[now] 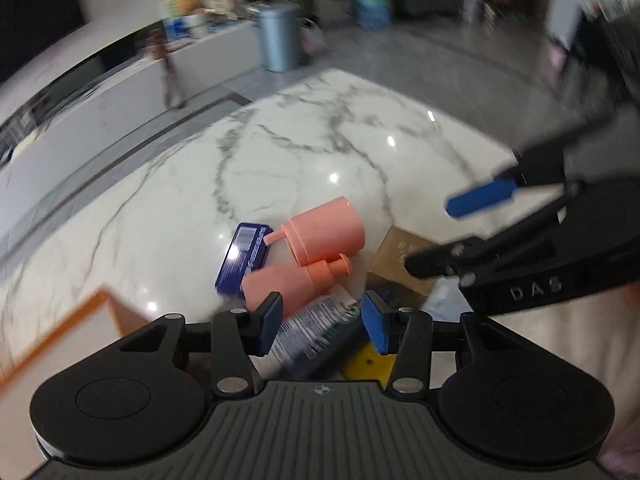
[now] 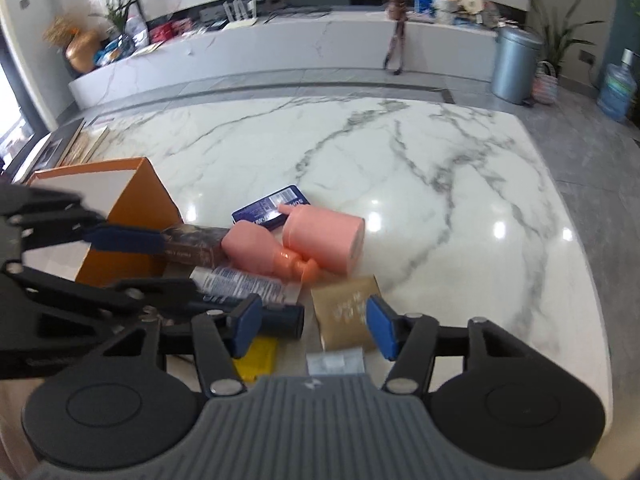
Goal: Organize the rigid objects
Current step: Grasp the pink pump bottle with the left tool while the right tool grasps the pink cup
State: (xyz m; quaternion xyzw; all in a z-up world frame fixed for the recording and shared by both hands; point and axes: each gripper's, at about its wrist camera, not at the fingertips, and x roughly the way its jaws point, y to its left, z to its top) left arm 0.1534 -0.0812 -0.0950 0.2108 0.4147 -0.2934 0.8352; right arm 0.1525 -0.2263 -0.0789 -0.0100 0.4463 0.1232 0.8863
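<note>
In my left view, the left hand-held gripper (image 1: 323, 322) hangs with jaws apart and empty over a printed tube (image 1: 312, 330). Two pink pump bottles (image 1: 320, 236) lie near on the marble desk (image 1: 160, 208). They look light, hard and slippery; I would grab the fat middle.

In my right view, the right hand-held gripper (image 2: 314, 330) is apart too, above a stiff tan box (image 2: 344, 312). An orange box (image 2: 140, 216) waits at the left. A living room sits behind.

Both fisheye cameras rode the hand-held grippers, looking steeply down and forward along the jaws, close over the marble counter (image 2: 400, 168). Both views shared the pink bottles (image 1: 324, 236), the blue tin (image 2: 272, 208) and the orange box (image 2: 136, 216).
</note>
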